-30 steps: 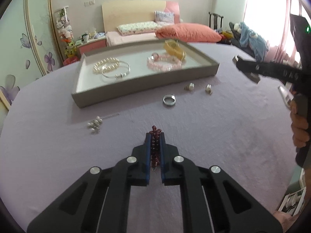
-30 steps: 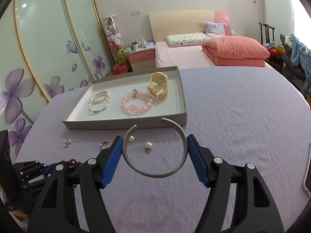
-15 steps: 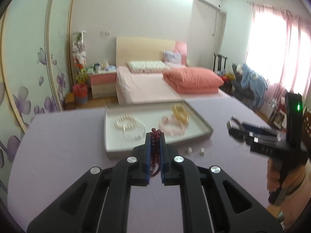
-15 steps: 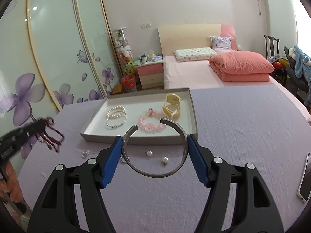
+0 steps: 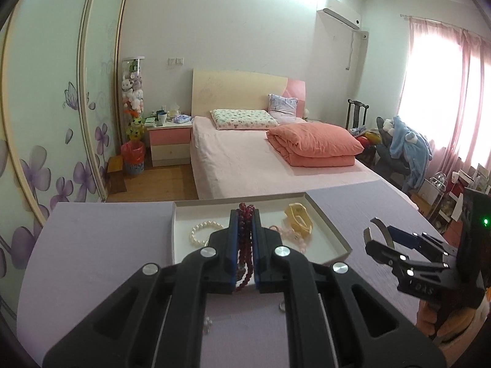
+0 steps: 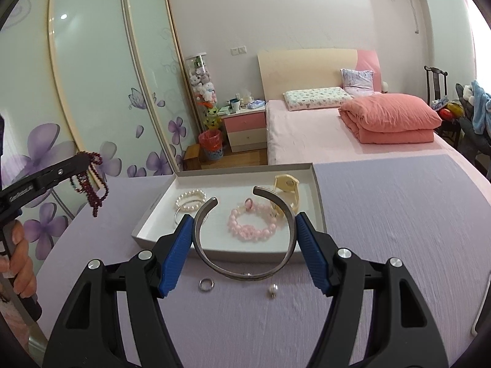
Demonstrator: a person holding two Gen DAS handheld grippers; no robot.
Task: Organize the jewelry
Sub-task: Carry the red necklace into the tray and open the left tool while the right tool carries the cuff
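**Inspector A:** Left hand-held gripper [image 5: 245,239]: jaws clenched on a string of small dark-red round beads [image 5: 245,245]. In the right wrist view the strand hangs in loose loops below the fingers, at nine o'clock, clear of the lilac-covered table [image 6: 399,230]. Judgement: light, limp, free to swing, and smooth beads may slip. The hold is across several strands, which suits it; lower it slowly so the loops pool.

**Inspector B:** Right hand-held gripper [image 6: 245,239]: jaws stand wide but are grasping an open silver metal cuff bangle [image 6: 242,245] across its breadth, blue pads on the two outer sides, gap at twelve o'clock. Judgement: stiff, smooth, somewhat springy; it could pop out if squeezed harder. The widest line, as now, is the sound place to hold.

**Inspector A:** Where do they stand against the shallow grey cardboard tray [image 6: 317,202]?

**Inspector B:** The bangle is in the air at the tray's near edge, six o'clock of it. Inside the tray lie a white pearl bracelet [image 6: 190,197], a pink bead bracelet [image 6: 251,227] and a cream-yellow watch [image 6: 287,190].

**Inspector A:** Outside it, on the table, a small silver ring [image 6: 206,284] and a pearl stud earring [image 6: 273,289] lie near the front wall, apart from each other. Both tiny, likely to skid; pinch from above.
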